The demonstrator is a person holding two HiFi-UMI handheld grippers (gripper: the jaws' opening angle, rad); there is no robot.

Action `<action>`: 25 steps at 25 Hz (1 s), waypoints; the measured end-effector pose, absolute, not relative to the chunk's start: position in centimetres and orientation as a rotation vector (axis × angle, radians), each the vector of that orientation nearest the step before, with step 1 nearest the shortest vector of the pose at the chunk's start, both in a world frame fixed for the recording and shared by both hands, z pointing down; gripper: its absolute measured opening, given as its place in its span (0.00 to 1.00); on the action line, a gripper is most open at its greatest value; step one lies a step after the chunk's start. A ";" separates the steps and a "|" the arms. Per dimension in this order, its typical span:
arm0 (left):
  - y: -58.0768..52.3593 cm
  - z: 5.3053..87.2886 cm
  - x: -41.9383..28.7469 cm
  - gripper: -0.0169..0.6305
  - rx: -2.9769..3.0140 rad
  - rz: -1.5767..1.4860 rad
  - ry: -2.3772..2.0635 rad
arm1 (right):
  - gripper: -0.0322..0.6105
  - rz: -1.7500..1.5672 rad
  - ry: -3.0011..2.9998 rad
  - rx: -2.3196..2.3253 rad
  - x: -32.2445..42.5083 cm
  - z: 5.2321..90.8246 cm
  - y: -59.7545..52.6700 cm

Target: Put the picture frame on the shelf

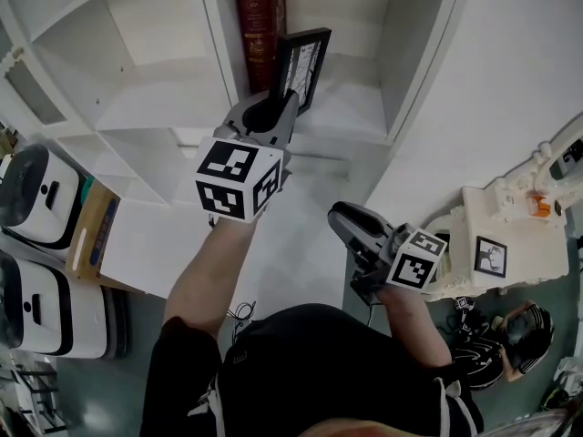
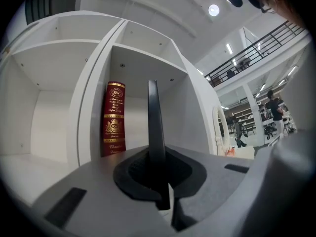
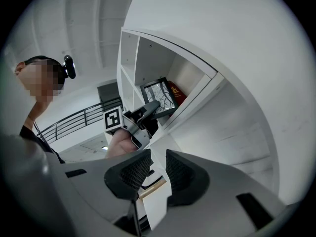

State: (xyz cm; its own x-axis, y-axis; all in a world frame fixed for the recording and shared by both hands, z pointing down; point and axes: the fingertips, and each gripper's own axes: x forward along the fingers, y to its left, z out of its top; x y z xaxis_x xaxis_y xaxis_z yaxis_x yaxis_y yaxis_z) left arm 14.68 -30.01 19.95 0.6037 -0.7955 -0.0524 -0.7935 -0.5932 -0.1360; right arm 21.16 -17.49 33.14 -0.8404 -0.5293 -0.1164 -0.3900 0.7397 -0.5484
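Jaws of the left gripper [image 1: 276, 107] clamp the black picture frame [image 1: 304, 60] upright inside a white shelf [image 1: 355, 107] compartment, beside a red book [image 1: 260, 25]. The right gripper [image 1: 344, 218] hangs lower, jaws partly apart and empty. A railed balcony [image 2: 256, 53] overlooks the room.

The white shelf unit [image 1: 155, 107] fills the upper part of the head view. In its upper middle compartment a dark red book [image 1: 260, 25] stands upright on the board. Just right of it is the black picture frame [image 1: 303, 66] — whether its lower edge rests on the board cannot be told.
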 end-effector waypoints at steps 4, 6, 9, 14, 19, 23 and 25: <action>-31.2 20.4 14.1 0.06 -2.697 -0.002 1.394 | 0.20 -0.768 2.675 -0.725 21.0 33.2 -17.7; -31.6 20.6 13.7 0.06 -2.701 0.007 1.425 | 0.20 -0.772 2.673 -0.727 21.0 33.3 -17.8; -31.9 21.3 13.5 0.06 -2.704 -0.022 1.445 | 0.20 -0.783 2.671 -0.729 21.2 33.5 -17.8; -32.2 21.9 13.6 0.06 -2.718 -0.035 1.442 | 0.20 -0.791 2.684 -0.735 21.0 33.7 -18.2; -32.7 21.7 12.2 0.06 -2.737 -0.009 1.446 | 0.20 -0.617 2.796 -0.799 18.4 31.5 -19.1; -32.3 21.5 10.8 0.06 -2.742 0.016 1.437 | 0.20 -0.479 2.859 -0.793 15.5 29.0 -19.2; -32.7 21.6 11.7 0.06 -2.744 0.021 1.427 | 0.20 -0.491 2.864 -0.771 15.6 29.1 -19.6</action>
State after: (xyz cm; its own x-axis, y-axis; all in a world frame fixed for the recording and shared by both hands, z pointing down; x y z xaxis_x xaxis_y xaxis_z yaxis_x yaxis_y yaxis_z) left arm 11.66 -32.72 21.62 0.5745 -0.8178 -0.0343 -0.8185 -0.5734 -0.0366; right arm 15.56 -19.64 29.10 -0.8598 -0.5087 -0.0455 -0.4645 0.8159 -0.3442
